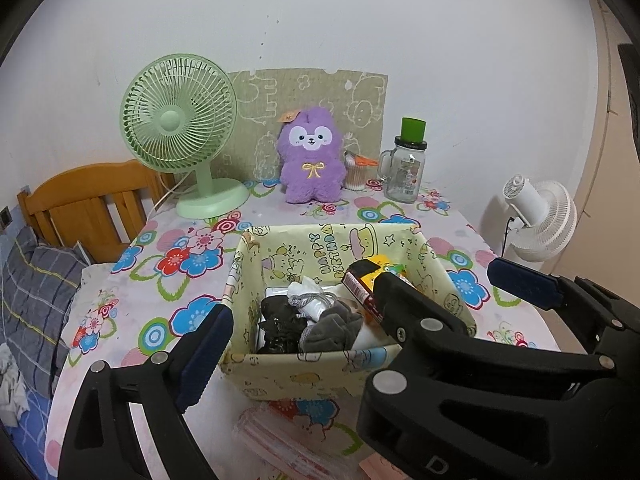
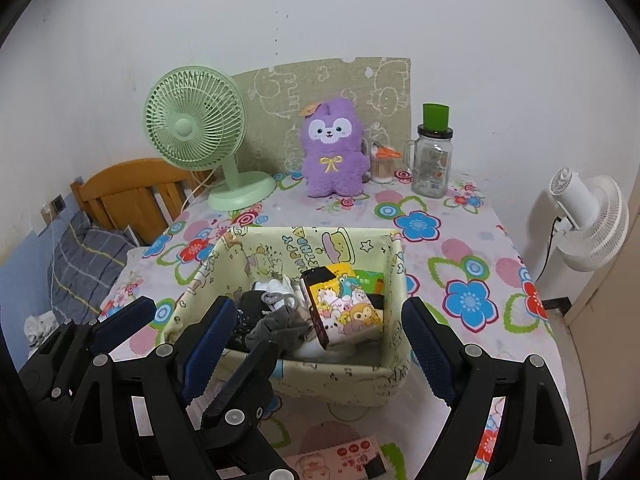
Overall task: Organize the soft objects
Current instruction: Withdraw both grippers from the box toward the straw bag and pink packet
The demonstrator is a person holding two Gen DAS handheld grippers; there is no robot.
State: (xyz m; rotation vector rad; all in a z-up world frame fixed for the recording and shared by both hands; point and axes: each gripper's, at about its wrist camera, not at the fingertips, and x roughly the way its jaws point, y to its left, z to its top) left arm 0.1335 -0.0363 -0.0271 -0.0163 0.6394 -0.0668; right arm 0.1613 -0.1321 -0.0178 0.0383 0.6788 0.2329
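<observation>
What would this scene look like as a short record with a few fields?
surface: table under a flowered cloth
container: pale yellow cartoon-print fabric box, open-topped
box contents: dark and grey soft fabric items, colourful cartoon-printed packet
back row: mint-green desk fan, purple plush toy, clear glass handled jar with green lid
left gripper: open, empty
right gripper: open, empty

My left claw [image 1: 304, 336] hangs with its blue-padded fingers spread wide, gripping nothing. My right claw [image 2: 320, 344] sits just beside it on its right, level with it, fingers likewise parted and empty.
</observation>
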